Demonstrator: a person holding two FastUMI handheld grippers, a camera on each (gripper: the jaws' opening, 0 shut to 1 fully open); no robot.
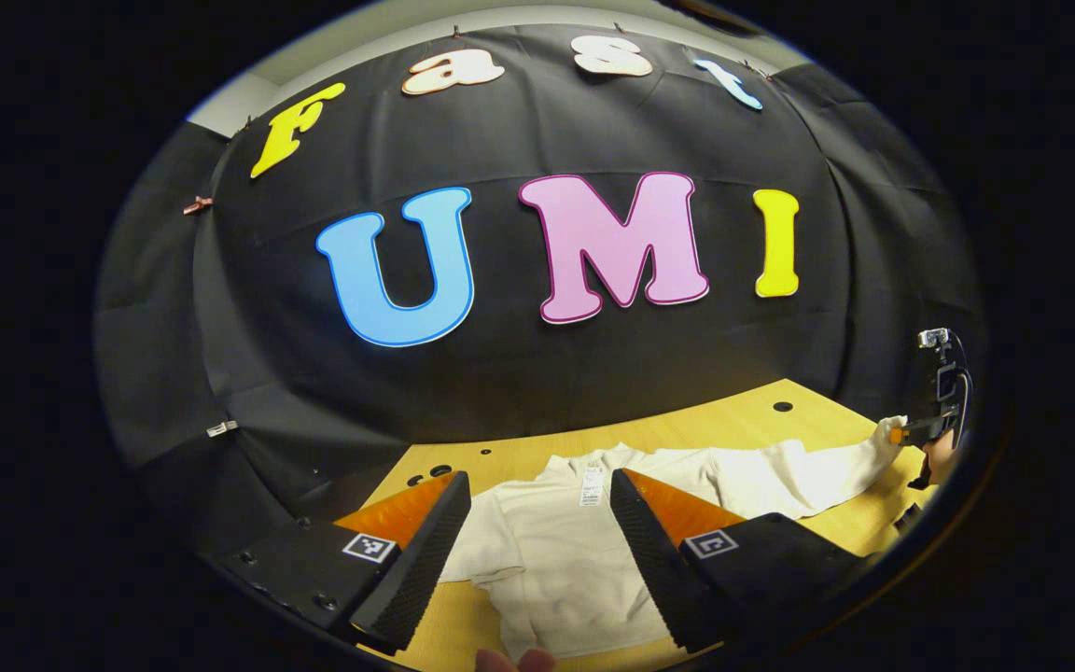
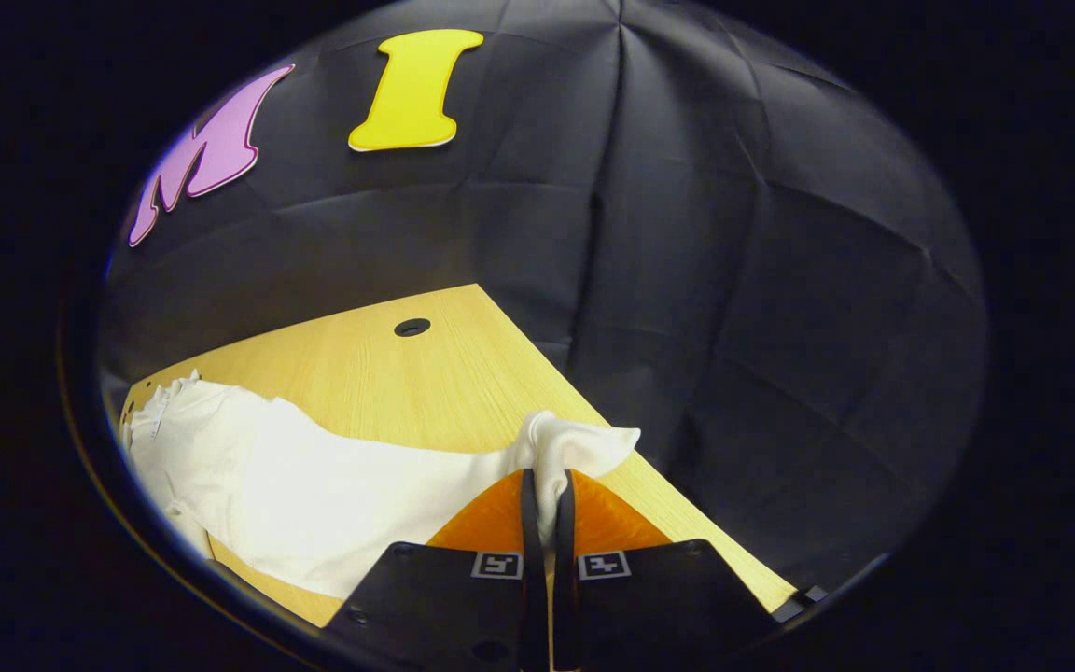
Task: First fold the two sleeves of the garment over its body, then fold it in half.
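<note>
Sleeve cuff (image 2: 564, 446) partly hidden between right gripper (image 2: 547, 504) jaws.

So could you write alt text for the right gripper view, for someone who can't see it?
The right gripper is shut on the cuff of a white garment's sleeve, which stretches across a wooden table before a black cloth wall.

Left gripper view: looking forward between wide-spread jaws, from low over the cream sweatshirt (image 1: 556, 551) on the wooden table (image 1: 743, 411), facing the booth wall. Right gripper view: close in, past jaws closed on the sleeve cuff (image 2: 575, 448), toward the table's far corner. Shared: sleeve, tabletop, wall.
</note>
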